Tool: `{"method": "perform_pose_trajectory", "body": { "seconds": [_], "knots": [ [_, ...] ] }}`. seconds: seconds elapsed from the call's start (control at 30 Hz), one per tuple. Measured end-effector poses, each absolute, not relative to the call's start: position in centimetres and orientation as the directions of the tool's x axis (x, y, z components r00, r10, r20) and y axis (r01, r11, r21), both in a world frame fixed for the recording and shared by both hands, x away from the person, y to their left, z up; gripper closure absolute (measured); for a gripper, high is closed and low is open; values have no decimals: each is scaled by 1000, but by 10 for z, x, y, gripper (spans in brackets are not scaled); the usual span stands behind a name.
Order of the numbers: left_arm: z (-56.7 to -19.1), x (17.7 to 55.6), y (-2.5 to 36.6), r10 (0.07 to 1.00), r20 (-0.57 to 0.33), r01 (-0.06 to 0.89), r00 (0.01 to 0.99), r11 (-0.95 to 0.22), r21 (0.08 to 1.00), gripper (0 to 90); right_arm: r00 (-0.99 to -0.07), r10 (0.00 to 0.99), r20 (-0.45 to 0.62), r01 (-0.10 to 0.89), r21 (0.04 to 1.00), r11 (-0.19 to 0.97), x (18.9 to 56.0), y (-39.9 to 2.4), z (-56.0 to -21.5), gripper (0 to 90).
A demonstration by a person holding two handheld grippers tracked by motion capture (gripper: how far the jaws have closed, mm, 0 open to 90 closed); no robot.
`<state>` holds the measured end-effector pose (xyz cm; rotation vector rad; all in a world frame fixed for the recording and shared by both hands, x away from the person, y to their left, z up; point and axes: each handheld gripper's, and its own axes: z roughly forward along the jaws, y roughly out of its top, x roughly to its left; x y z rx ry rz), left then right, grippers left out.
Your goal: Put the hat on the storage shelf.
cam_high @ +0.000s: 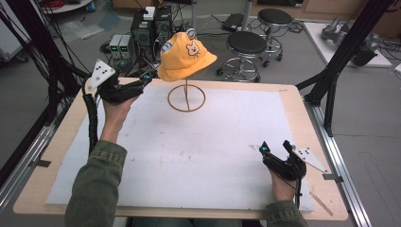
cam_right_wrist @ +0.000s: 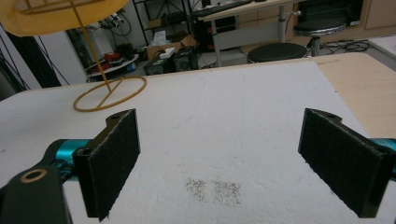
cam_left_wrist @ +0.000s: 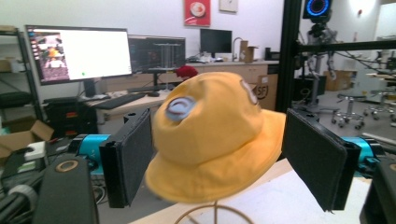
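**Hat on stand, both of your grippers open**

The yellow fabric bucket hat with a bear patch and two round eye badges (cam_high: pixel 186 56) sits on top of the thin gold wire stand with a ring base (cam_high: pixel 186 98), at the far middle of the white foam mat (cam_high: pixel 198 151). Brim hangs clear of the mat; only the ring base touches it. In the right gripper view you see the hat brim from below, top left, with the stand's rod running down to the ring.

Your left gripper (cam_high: pixel 126 90) is raised at the far left corner of the mat, just left of the hat, pointing toward it. Jaws spread wide, nothing between the pads. The left gripper view looks straight at the hat (cam_left_wrist: pixel 212 135): it sits framed in the gap, but beyond the pads, not touching either. One eye badge faces that camera. In the high view a small gap shows between the jaw tips and the brim.

Your right gripper (cam_high: pixel 276 153) rests low at the near right of the mat, well apart from hat and stand. Jaws also wide apart, holding nothing; the right gripper view shows bare foam between the pads, with a faint grey speckled smudge (cam_right_wrist: pixel 214 189) just ahead.

The mat lies on the light wooden tabletop (cam_high: pixel 302 113). Beyond the far edge: two black round stools (cam_high: pixel 247 45) and a stack of dark electronics boxes (cam_high: pixel 150 28) on the floor.
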<state>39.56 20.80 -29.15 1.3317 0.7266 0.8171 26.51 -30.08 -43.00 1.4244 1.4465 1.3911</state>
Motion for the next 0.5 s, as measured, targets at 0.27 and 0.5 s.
{"method": "perform_pose_trajectory", "body": {
  "seconds": [0.27,0.5],
  "knots": [
    [-302,377,230,871,-23,-97,492,81,992,252,-180,961,210,251,954,-162,264,-299,-430,115],
    [-310,363,242,884,-20,-88,467,70,994,251,-180,962,207,253,955,-158,264,-299,-430,115]
  ]
}}
